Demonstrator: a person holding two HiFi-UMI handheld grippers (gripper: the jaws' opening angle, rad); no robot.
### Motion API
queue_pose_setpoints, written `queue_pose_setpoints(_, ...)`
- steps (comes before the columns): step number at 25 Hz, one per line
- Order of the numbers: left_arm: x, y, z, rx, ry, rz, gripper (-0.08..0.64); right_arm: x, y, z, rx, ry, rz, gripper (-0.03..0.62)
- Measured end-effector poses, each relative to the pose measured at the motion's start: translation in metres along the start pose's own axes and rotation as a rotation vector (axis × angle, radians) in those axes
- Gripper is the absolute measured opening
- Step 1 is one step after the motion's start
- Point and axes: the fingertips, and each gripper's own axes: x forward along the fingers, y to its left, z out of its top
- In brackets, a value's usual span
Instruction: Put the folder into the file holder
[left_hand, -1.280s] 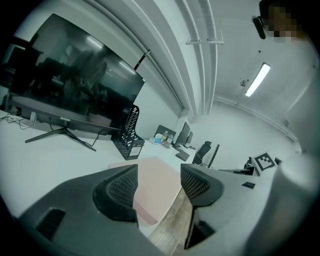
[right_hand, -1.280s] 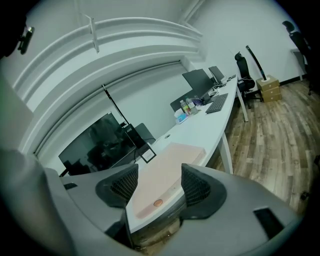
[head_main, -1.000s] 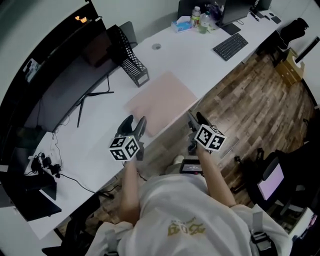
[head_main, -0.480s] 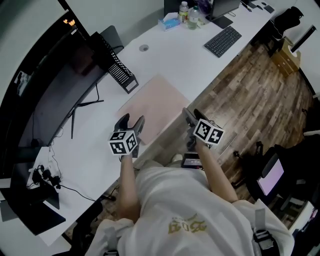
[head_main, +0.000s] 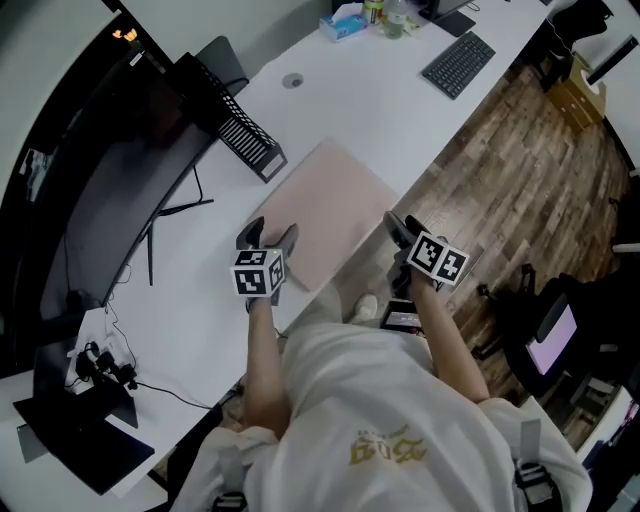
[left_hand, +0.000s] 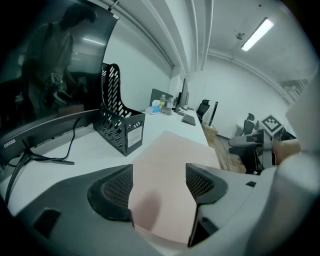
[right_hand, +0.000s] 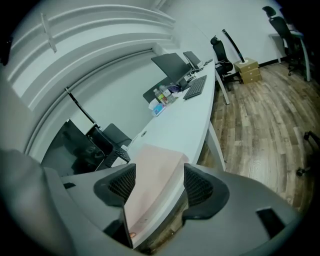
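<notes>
Fingers (left_hand: 112, 192) just widened, empty; folder (head_main: 335, 205) ahead

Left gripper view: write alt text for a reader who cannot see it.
The left gripper, its jaws apart and just opened wider, points at the near edge of a pink folder lying flat on a white desk, nothing gripped. A black mesh file holder stands behind, beside a dark monitor.
</notes>
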Motion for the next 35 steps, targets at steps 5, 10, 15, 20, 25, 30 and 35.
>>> queue_pose_setpoints(5,0.018,0.029,-0.009,0.031,0.069,0.028,0.342,0.017,0.003,-0.019,0.012,0.057,0.002,0.311)
queue_pose_setpoints(10,0.025,0.047,-0.013,0.118,0.116,0.061,0.347,0.03,0.0,-0.043,0.073,0.115,0.006,0.322)
queue_pose_setpoints(15,0.037,0.047,-0.018,0.127,0.171,0.033,0.359,0.033,-0.011,-0.049,0.134,0.12,0.009,0.322)
queue_pose_setpoints(20,0.042,0.047,-0.019,0.096,0.184,-0.002,0.365,0.035,-0.016,-0.055,0.14,0.138,0.009,0.324)
queue_pose_setpoints(25,0.046,0.047,-0.011,0.047,0.169,-0.043,0.368,0.039,-0.017,-0.056,0.152,0.138,0.02,0.328)
queue_pose_setpoints(30,0.057,0.038,-0.014,0.131,0.227,-0.051,0.379,0.04,-0.021,-0.058,0.161,0.14,0.02,0.328)
queue_pose_setpoints(35,0.063,0.026,-0.013,0.15,0.222,-0.073,0.377,0.042,-0.025,-0.057,0.165,0.138,0.019,0.328)
